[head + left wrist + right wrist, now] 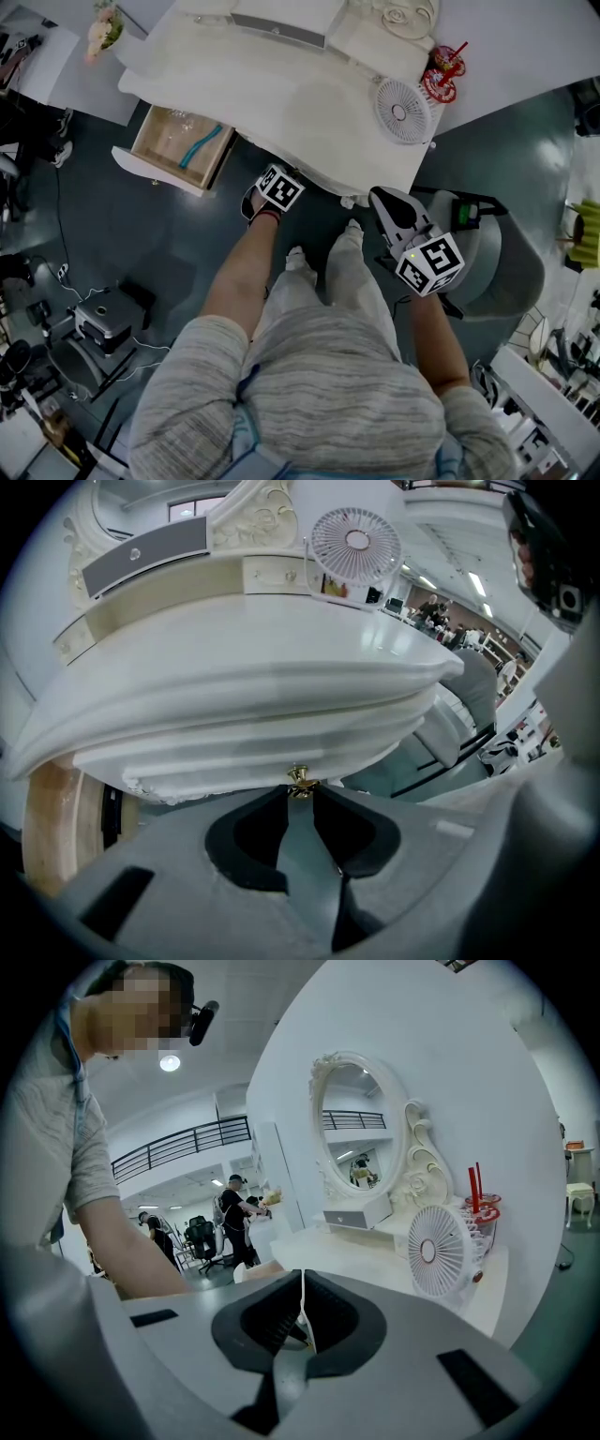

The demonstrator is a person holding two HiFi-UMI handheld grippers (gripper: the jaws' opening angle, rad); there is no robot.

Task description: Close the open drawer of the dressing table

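Your left gripper [274, 192] is tucked under the front edge of the dressing table [309, 103]. Its tongs are drawn narrow and pinched on a small gold knob [300, 782] right at their tips. That knob sits on the white front just below the table's moulded edge. The open drawer [150, 169] is a different one. In the head view it lies at about 10 o'clock from your left gripper, pulled out at the table's left end and well apart from both grippers. A teal object [199, 148] lies inside it. Your right gripper [304, 1302] hangs at about 4 o'clock from the left one, beside the grey chair [506, 262]. Its tongs are pressed together with nothing between them. In its own view the white fan [441, 1252] stands on the tabletop at about 2 o'clock.
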